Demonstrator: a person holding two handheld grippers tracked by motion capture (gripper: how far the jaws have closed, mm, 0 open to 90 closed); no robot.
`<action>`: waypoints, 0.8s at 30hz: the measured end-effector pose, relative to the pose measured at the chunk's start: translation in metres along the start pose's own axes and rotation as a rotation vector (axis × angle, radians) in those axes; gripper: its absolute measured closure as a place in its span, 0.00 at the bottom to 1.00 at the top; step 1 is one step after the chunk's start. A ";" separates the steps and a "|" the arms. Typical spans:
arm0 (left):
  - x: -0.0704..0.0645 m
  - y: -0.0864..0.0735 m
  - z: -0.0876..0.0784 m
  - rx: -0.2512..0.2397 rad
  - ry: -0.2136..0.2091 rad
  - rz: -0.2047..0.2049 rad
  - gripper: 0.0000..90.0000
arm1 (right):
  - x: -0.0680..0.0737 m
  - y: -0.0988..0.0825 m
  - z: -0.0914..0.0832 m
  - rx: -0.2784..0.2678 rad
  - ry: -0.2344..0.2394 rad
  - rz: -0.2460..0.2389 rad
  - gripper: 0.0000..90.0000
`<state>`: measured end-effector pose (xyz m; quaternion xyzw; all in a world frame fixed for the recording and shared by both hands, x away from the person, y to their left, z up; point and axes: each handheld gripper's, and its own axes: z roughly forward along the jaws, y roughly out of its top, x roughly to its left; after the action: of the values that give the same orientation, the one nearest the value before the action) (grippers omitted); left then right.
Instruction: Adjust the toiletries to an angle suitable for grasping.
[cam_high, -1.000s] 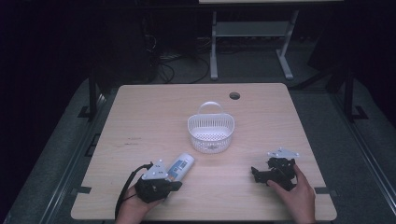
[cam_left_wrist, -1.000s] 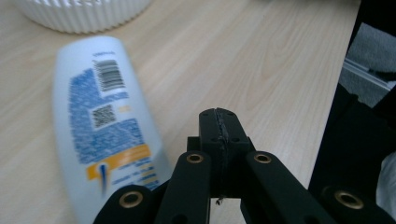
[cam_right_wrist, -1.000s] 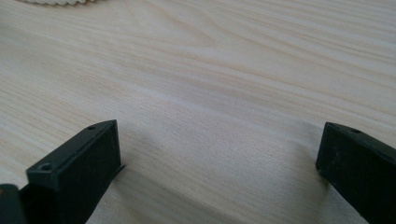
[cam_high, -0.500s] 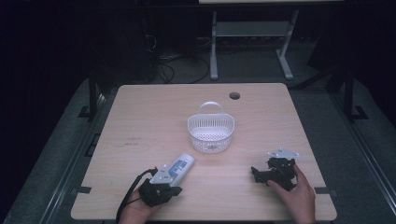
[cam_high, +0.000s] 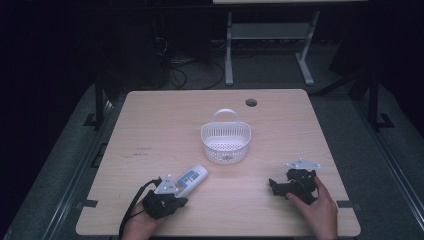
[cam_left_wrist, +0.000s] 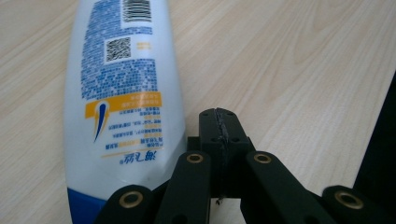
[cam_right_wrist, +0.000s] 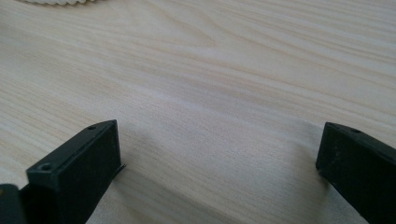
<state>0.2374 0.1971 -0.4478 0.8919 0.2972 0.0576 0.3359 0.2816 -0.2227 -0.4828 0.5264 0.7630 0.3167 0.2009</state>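
Observation:
A white bottle with a blue end and a blue-and-yellow printed label lies flat on the wooden table near the front left. In the left gripper view the bottle stretches away just left of my jaws. My left gripper is shut with its jaws pressed together and nothing between them, beside the bottle's blue end. My right gripper rests at the front right with its jaws wide open over bare wood.
A white perforated basket with a handle stands at the table's middle, and its rim peeks in at the top of the right gripper view. A cable hole sits near the far edge. The table's front edge runs just below both hands.
My left gripper has slid a little back and to the left, along the bottle's near end. The right gripper and the bottle lie as before.

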 end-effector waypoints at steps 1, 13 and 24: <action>0.001 0.000 -0.001 0.001 0.003 0.001 1.00 | 0.000 0.000 0.000 0.000 0.000 -0.001 0.00; 0.012 -0.006 -0.008 -0.009 0.032 -0.032 1.00 | 0.000 0.000 0.000 0.000 0.000 -0.001 0.00; 0.021 -0.011 -0.012 0.000 0.072 -0.056 1.00 | 0.000 0.000 0.000 0.000 0.000 0.000 0.00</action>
<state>0.2455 0.2218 -0.4475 0.8807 0.3339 0.0804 0.3263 0.2817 -0.2227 -0.4828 0.5263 0.7631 0.3167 0.2010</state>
